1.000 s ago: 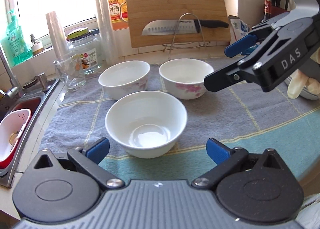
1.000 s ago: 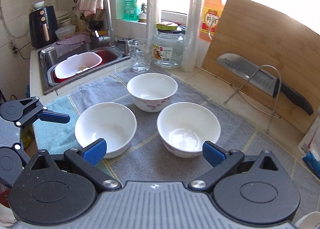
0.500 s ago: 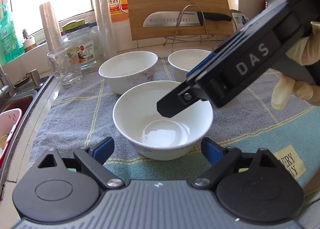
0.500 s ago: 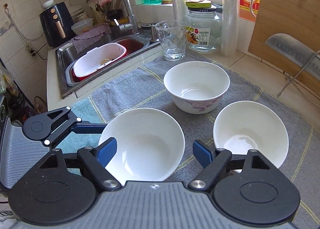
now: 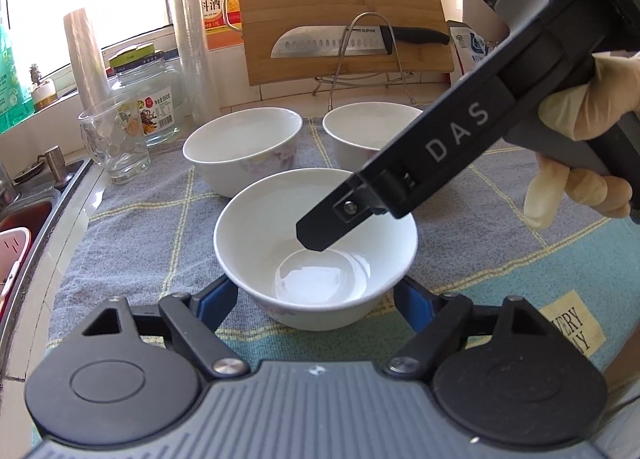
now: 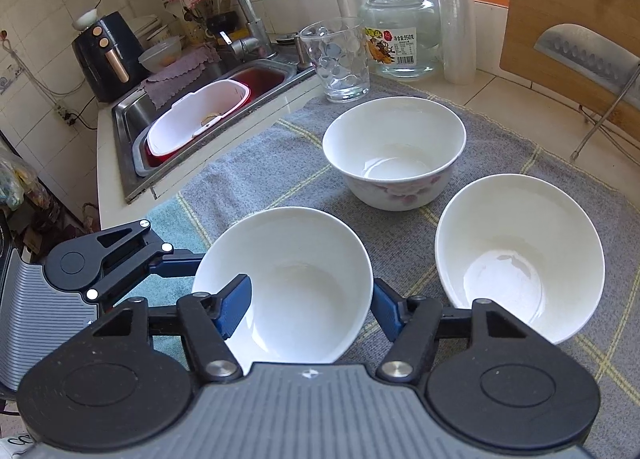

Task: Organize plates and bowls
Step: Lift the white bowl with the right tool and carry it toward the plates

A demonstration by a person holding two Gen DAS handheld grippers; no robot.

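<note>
Glazed white bowl (image 5: 316,247) on the desk towel (image 5: 132,235): stiff, slick, chippable; right claw (image 6: 310,307) pinches its rim, left claw (image 5: 316,299) closing around its base, so lift slowly.

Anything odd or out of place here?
Both grippers crowd the same near white ceramic bowl: left gripper, jaws closing around it; right gripper reaching into it. Nothing spilled, tipped or broken.
</note>
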